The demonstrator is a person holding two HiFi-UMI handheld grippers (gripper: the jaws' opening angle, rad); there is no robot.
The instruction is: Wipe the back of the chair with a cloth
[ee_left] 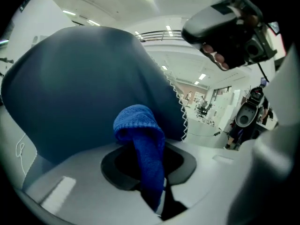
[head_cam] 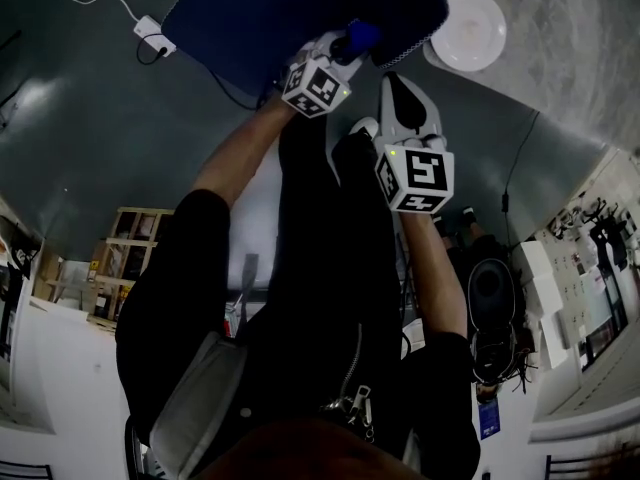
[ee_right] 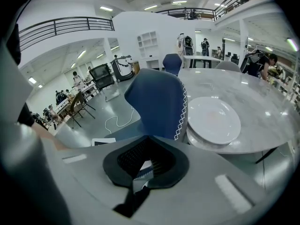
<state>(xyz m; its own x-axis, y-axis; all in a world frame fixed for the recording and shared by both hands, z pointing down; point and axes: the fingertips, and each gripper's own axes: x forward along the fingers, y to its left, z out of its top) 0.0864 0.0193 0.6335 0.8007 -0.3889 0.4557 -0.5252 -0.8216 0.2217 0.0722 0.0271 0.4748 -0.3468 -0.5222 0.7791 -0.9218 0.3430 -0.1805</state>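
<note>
A glossy grey floor point(head_cam: 90, 148) spreads under a round marble table point(ee_right: 262, 107); ceiling lights point(ee_right: 151, 7) shine above a railed balcony point(ee_right: 65, 25) and white walls point(ee_right: 140, 22).

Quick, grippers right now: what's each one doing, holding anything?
Left gripper: shut on the blue cloth.
Right gripper: shut, holding nothing.
</note>
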